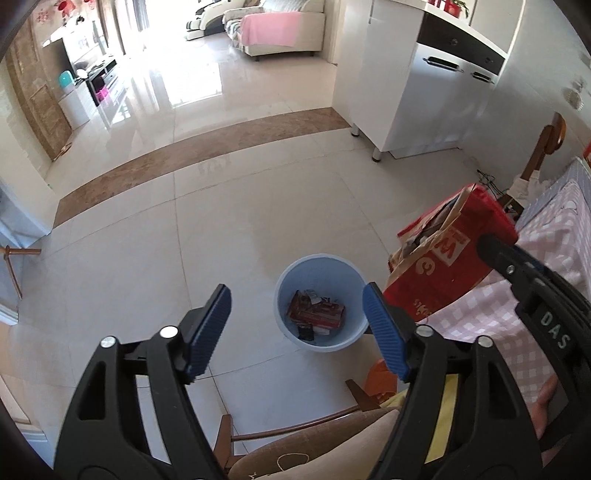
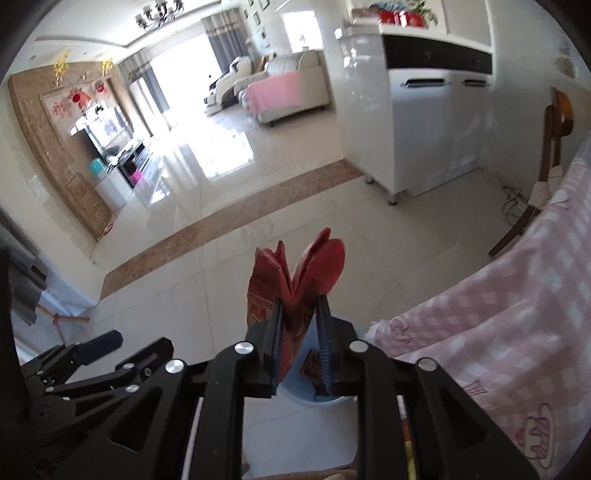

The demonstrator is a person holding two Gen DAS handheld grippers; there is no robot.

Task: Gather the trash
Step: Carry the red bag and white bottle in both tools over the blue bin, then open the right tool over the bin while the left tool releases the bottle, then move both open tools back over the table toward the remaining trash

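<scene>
I see free floor [image 1: 147,236] around the bin [image 1: 320,301]; my left claw [image 1: 297,325] is wide and empty, my right claw [image 2: 301,341] pinches a red bag [image 2: 301,273].

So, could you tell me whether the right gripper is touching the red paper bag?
Touching. In the right wrist view the right gripper has both blue pads pressed against the folded red paper bag, which stands up between them above the blue bin.

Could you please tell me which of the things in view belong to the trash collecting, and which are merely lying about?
Part of the job:
- red paper bag, clamped in the right gripper
- blue bin on the floor, already holding some packets
- left gripper, open and empty above the bin

Just lying about:
- pink checked cloth
- white cabinet
- wooden chair
- sofa
</scene>
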